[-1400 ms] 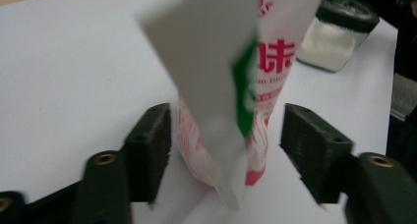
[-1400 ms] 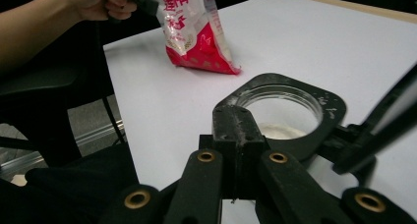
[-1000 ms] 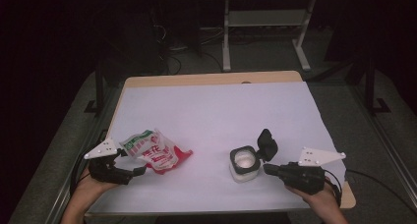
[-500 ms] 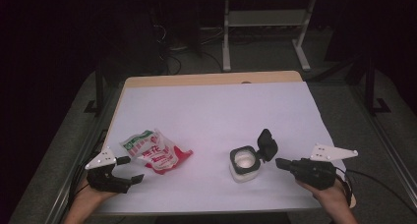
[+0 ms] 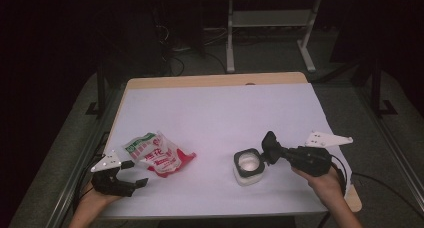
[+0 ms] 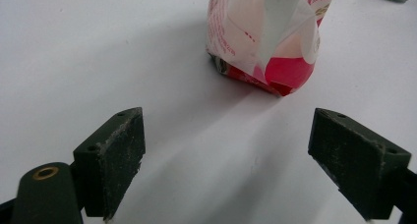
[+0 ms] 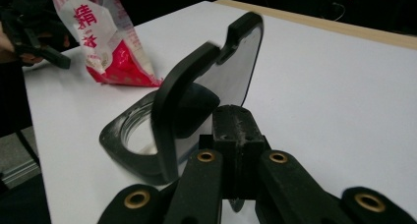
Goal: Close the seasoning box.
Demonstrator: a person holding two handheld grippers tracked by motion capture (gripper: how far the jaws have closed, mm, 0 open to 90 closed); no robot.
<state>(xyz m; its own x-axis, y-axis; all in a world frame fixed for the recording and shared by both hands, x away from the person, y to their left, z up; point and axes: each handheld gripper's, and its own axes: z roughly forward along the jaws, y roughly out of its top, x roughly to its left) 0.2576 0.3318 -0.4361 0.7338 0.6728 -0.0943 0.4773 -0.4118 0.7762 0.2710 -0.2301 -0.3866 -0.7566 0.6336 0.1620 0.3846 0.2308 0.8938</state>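
Two grippers work our white table (image 5: 215,113). Our right gripper (image 5: 274,153) has its jaws clamped together on the raised black hinged lid (image 7: 206,86) of the square clear jar (image 5: 248,166) at front right. Our left gripper (image 5: 134,173), jaws wide apart, sits just short of the red-and-white plastic pouch (image 5: 157,153) at front left.
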